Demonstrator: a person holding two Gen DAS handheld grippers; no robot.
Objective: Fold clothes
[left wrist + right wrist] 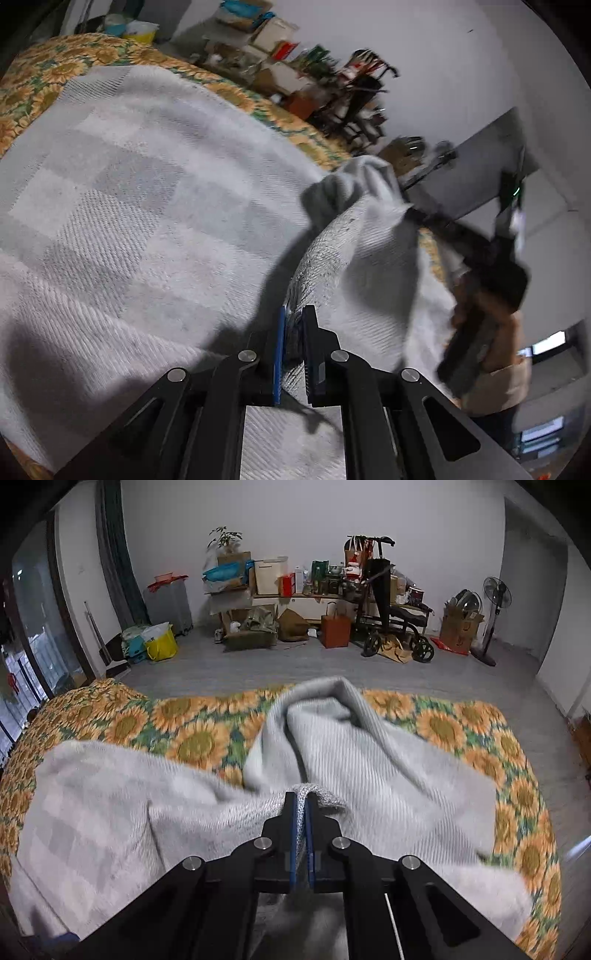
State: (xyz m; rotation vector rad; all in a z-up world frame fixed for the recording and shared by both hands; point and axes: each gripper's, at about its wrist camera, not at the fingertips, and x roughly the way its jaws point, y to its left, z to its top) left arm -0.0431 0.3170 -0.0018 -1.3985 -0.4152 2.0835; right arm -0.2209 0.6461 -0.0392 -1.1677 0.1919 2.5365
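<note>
Item: grey knitted garment [388, 775], spread on the sunflower-print bed [192, 738]. Left hand-held gripper [293, 317] clamped on one edge; right hand-held gripper [302, 801] pinching another. Step: lifting the edges for a fold. Next: carry both across evenly.

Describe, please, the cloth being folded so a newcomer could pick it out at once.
Find the bed with the sunflower cover. Across it lies a pale grey blanket with a faint check, one part bunched up. It is the only plain cloth there, and both the left hand-held gripper and the right hand-held gripper pinch its edge.
</note>
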